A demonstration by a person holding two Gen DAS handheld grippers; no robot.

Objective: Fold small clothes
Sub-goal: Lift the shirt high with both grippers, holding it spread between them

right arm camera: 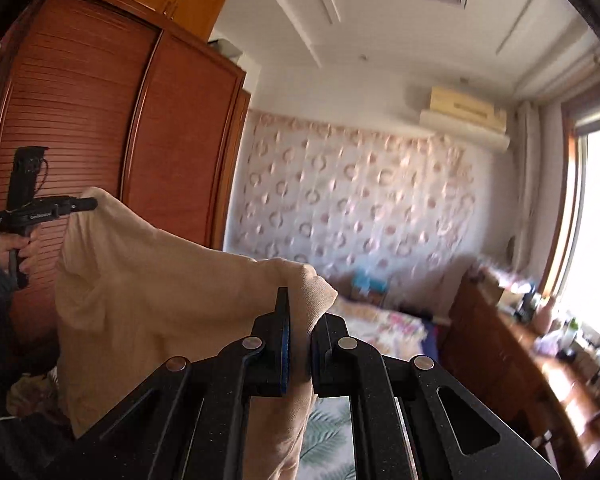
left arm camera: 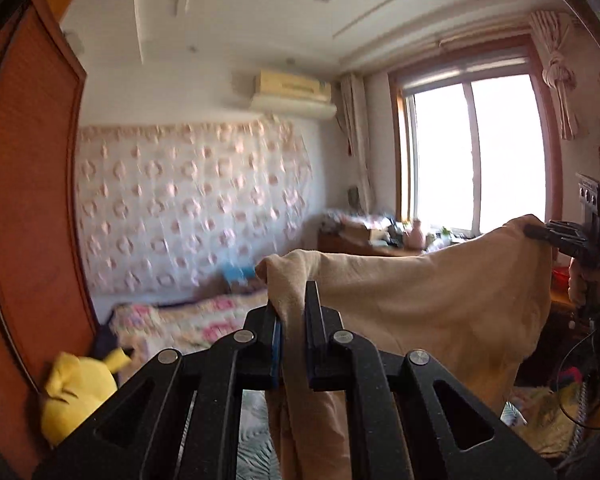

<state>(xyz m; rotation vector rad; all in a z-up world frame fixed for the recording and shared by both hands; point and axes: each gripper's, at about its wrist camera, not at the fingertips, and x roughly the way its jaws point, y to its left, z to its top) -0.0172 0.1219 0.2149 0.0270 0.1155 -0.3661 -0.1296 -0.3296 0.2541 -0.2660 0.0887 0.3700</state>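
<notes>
Aloft, the beige garment hangs stretched between the two claws, well above the bed. One top corner is pinched in the left claw, whose blue-padded fingers press narrow on a bunched fold; cloth trails down from there below the claw. The opposite corner is clamped in the right claw, seen from the left wrist view as a dark tool to the garment's right. Beyond the garment stands a patterned wall; to its left a yellow plush toy leans by the wooden wardrobe; to its right, a bright window.
</notes>
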